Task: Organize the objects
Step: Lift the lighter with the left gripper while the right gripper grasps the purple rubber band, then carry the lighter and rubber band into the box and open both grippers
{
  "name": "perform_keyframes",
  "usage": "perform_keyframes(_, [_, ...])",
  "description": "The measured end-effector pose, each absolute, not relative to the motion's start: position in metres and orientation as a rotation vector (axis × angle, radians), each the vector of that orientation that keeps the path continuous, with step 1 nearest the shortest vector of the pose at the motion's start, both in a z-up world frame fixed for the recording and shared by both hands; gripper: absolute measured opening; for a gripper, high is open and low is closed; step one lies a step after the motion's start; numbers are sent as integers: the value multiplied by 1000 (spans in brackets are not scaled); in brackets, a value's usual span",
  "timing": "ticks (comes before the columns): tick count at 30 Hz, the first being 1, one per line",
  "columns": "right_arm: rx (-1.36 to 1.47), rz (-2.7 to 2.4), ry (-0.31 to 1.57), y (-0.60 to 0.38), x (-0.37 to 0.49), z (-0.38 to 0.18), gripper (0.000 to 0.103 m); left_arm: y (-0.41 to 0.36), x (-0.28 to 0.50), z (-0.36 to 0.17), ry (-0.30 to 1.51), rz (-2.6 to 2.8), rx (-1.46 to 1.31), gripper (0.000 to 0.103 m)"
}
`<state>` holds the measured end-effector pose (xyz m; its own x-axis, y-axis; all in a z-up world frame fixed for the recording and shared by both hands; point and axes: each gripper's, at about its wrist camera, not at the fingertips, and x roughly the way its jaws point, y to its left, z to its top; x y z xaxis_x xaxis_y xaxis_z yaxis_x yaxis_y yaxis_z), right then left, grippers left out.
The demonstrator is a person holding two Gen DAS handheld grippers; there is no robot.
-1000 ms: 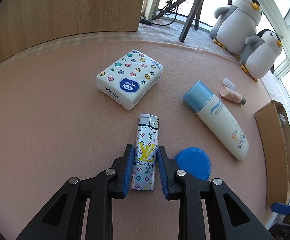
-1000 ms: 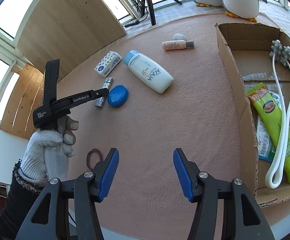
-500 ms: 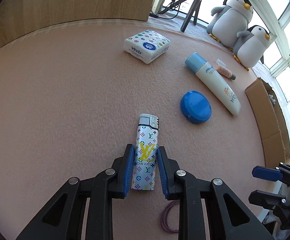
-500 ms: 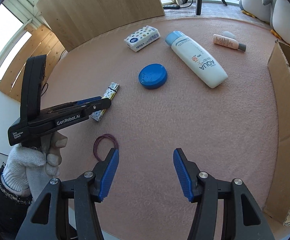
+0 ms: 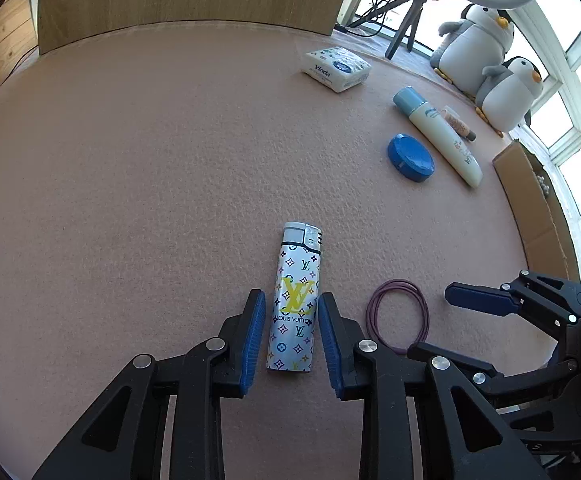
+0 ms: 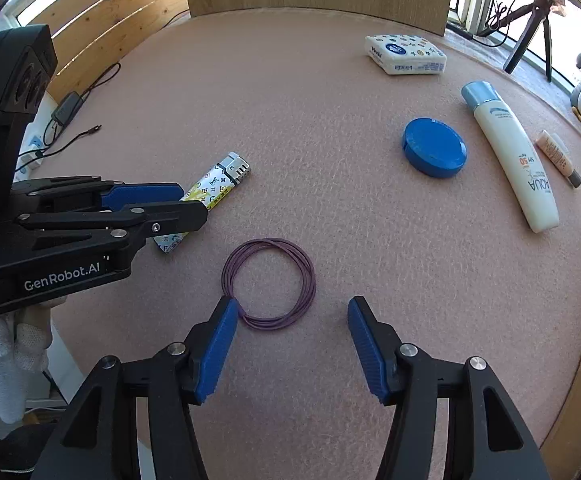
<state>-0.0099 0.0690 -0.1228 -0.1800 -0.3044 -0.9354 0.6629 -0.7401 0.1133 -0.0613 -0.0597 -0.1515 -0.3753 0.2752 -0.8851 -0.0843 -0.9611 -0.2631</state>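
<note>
Lighter (image 5: 296, 300) placement is the step we judge to be in hand: it lies on the pink mat (image 5: 150, 180) between the fingers of the left gripper (image 5: 292, 334), long axis running straight ahead along them. We see slight gaps beside both pads, so the jaws appear slackened, gripping nothing. The right gripper (image 6: 292, 346), wide open and empty, sits nearer the purple cord loop (image 6: 268, 282), its left fingertip at the loop's edge. The cardboard box (image 5: 530, 200) is cut off, far right.
</note>
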Motion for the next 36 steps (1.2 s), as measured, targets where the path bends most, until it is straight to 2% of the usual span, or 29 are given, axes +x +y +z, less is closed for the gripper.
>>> perform_keyframes(3, [1417, -1974, 506, 57, -5, -125, 62, -66, -57, -151, -253, 2440, -1617, 38])
perform_keyframes(6, [1380, -1978, 600, 47, -2, -127, 63, -69, -55, -150, -265, 2441, -1617, 43])
perform_keyframes(9, [1385, -1977, 594, 48, -4, -127, 62, -69, -56, -150, -261, 2436, -1618, 45])
perform_keyframes(11, [1384, -1984, 595, 51, -6, -125, 56, -67, -57, -150, -258, 2433, -1619, 48])
perform_keyframes(14, [1386, -1996, 586, 57, -8, -122, 36, -61, -58, -149, -226, 2431, -1615, 50])
perform_keyframes(16, [1391, -2003, 579, 59, -10, -121, 19, -55, -59, -150, -205, 2428, -1612, 50])
perform_keyframes(19, [1401, -2011, 550, 54, -14, -122, 10, -49, -61, -150, -162, 2431, -1608, 49])
perform_keyframes(20, [1406, -2014, 536, 57, -15, -122, 9, -47, -62, -150, -154, 2430, -1605, 48])
perform_keyframes(24, [1433, -2017, 469, 66, -21, -123, 6, -40, -65, -151, -86, 2454, -1593, 27])
perform_keyframes(25, [1443, -2015, 442, 69, -23, -123, 5, -40, -66, -151, -92, 2451, -1589, 25])
perform_keyframes(36, [1465, -2068, 217, 117, -35, -101, 5, -26, -64, -141, -258, 2369, -1564, 25])
